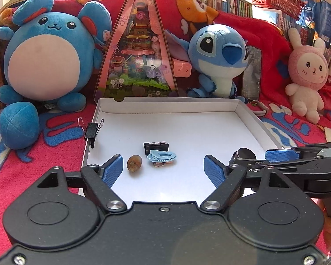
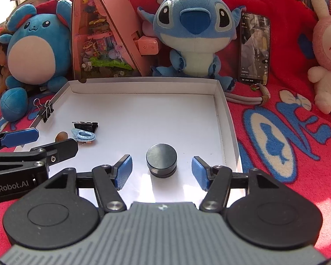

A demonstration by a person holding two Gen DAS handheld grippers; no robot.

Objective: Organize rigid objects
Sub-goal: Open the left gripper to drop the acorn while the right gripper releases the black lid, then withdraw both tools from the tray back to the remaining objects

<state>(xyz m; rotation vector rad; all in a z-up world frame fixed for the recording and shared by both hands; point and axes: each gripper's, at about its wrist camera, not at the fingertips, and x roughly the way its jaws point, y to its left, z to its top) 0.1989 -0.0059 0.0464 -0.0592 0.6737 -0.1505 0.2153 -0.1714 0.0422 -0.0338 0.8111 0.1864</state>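
A shallow white box lid (image 1: 176,110) (image 2: 143,84) lies on the red blanket. In it lie a brown nut (image 1: 134,163) (image 2: 61,136), a light blue clip (image 1: 162,156) (image 2: 84,135) and a black binder clip (image 1: 156,146) (image 2: 86,125). A black round puck (image 2: 161,160) (image 1: 245,153) stands in the lid on the right. My left gripper (image 1: 163,171) is open over the lid, the nut just ahead of its left finger. My right gripper (image 2: 161,172) is open with the puck between its fingers, untouched. Another black binder clip (image 1: 92,130) (image 2: 46,110) is clamped on the lid's left wall.
Behind the lid stand a round blue plush (image 1: 48,55), a pink triangular toy box (image 1: 139,50), a Stitch plush (image 1: 218,55) (image 2: 194,33), a phone (image 2: 254,48) and a pink rabbit plush (image 1: 306,75). A grey lanyard (image 2: 247,98) lies by the lid's far right corner.
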